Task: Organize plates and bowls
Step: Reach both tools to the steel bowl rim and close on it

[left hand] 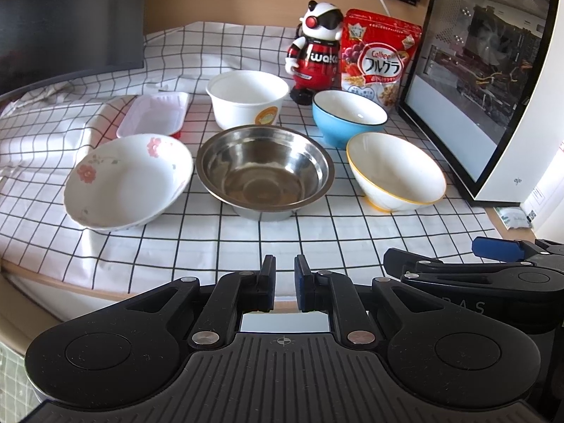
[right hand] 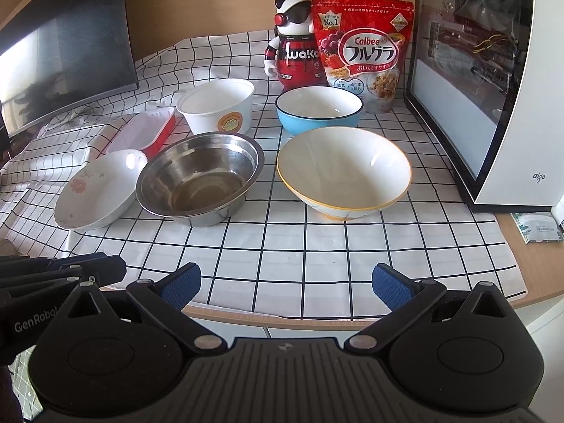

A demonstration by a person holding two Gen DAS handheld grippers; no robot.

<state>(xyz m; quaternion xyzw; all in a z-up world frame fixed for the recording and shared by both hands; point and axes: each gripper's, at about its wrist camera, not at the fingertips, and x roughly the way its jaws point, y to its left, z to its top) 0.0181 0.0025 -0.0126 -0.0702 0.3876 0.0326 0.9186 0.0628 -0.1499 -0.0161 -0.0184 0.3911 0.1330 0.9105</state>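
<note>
1. A shiny round steel bowl (left hand: 265, 171) sits mid-desk, between a glossy floral dish (left hand: 128, 180) and a yellow-rimmed ceramic bowl (left hand: 396, 172); behind them are a blue bowl (left hand: 347, 118), a white paper tub (left hand: 247, 98) and a red-sided tray (left hand: 153, 114).
2. The left tongs (left hand: 284, 282) are nearly together and empty; the right tongs (right hand: 286, 285) stand wide apart.
3. The cereal bag (right hand: 363, 53) partly hides the toy figure (right hand: 294, 46).
4. A wrinkled grid cloth (right hand: 282, 246) covers the wooden desk (right hand: 528, 246).

left gripper (left hand: 284, 282) tilted downward, jaws drawn nearly together, narrow gap left, nothing held between. right gripper (right hand: 286, 287) tilted downward, jaws spread wide, blue pads (right hand: 181, 286) exposed, nothing held. grippers positioned side by side.
</note>
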